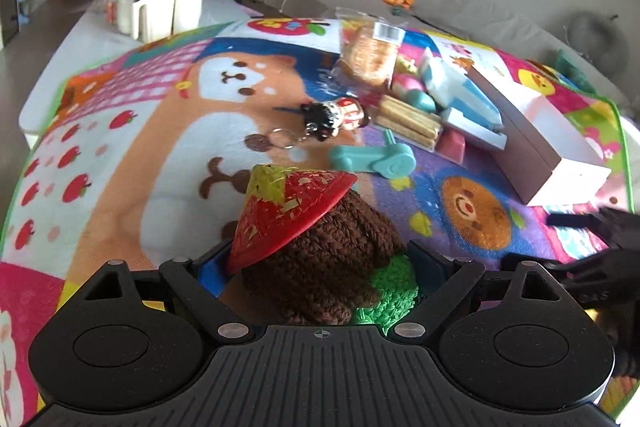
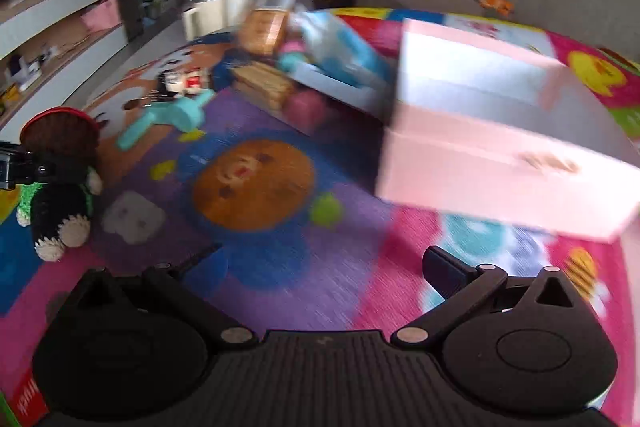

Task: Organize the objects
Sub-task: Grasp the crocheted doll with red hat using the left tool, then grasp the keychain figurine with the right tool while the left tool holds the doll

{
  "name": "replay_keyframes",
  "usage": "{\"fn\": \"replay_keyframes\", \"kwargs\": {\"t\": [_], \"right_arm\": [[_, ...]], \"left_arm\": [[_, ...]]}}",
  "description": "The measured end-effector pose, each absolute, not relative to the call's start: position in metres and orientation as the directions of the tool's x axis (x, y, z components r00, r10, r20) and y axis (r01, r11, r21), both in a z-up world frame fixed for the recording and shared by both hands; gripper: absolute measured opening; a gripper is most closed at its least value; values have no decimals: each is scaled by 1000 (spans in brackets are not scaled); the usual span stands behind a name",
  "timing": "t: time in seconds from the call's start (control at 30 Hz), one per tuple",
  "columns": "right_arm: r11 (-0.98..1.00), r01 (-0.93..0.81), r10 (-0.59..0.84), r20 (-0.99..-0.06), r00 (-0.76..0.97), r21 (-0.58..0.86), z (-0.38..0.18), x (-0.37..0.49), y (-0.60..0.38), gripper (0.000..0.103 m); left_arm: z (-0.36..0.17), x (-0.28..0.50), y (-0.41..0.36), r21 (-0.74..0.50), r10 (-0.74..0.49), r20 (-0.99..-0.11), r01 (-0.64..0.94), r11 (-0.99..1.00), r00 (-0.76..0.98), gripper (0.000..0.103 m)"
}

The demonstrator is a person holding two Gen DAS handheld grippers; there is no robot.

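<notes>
Left gripper (image 1: 320, 259) has its jaws wide apart with a crocheted brown-haired doll in a red conical straw hat (image 1: 316, 239) sitting between the two fingers. The right wrist view shows a finger against the doll's side, and the doll looks lifted off the mat, so I read this as a wide grip on it, not an empty hand.

Right gripper (image 2: 320, 263) is spread open with nothing between the fingers, only the colourful cartoon-print play mat (image 2: 260, 267) below. That view is motion-blurred.

Next out on the mat: a teal plastic toy scooter (image 1: 374, 159), then a small figurine keychain with black hair and a metal ring (image 1: 332, 117). Just beside it lie a clear pack of wafer stick biscuits (image 1: 408, 121), a clear bag of round crackers (image 1: 368, 51) and blue-and-white packets (image 1: 460, 91). To the right is a white-and-brown cardboard box (image 1: 556, 147), lid side up.

Progress: early, by my read. Only the doll is in hand; the scooter, keychain and snacks all lie loose and unsorted near the box. Whether the box is the target I cannot tell.
</notes>
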State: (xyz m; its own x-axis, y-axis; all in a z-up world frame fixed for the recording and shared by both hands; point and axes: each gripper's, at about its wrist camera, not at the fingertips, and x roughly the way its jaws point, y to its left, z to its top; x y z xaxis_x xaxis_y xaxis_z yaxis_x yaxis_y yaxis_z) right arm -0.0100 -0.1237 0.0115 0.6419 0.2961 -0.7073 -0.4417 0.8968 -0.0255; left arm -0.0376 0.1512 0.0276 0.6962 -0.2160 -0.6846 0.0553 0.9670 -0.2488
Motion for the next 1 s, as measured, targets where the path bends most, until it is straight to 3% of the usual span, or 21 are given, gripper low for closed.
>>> {"fn": "replay_keyframes", "kwargs": {"t": [0.17, 0.33, 0.47, 0.57, 0.63, 0.7, 0.73, 1.0], "right_arm": [[789, -598, 437, -555, 707, -141, 44, 5, -47, 103], [785, -606, 422, -601, 678, -133, 35, 64, 12, 90], [783, -619, 434, -660, 613, -60, 22, 93, 28, 64], [791, -610, 435, -652, 621, -54, 31, 83, 18, 53], [792, -611, 469, -630, 619, -11, 48, 68, -4, 52], [795, -606, 485, -600, 636, 1, 67, 45, -36, 35], [803, -596, 481, -599, 640, 8, 77, 33, -55, 22], [900, -434, 345, -535, 771, -44, 112, -50, -180, 22]], "left_arm": [[26, -46, 150, -273, -270, -675, 108, 956, 687, 93], [23, -61, 150, -290, -313, -655, 154, 945, 688, 93], [23, -61, 152, -308, -316, -647, 142, 941, 693, 93], [23, -62, 148, -296, -298, -648, 129, 947, 701, 93], [24, -64, 146, -296, -285, -647, 112, 949, 707, 93], [25, -65, 143, -298, -274, -649, 95, 950, 710, 93], [25, -65, 139, -299, -278, -651, 99, 949, 707, 92], [36, -74, 70, -277, -415, -645, 310, 909, 642, 91]]}}
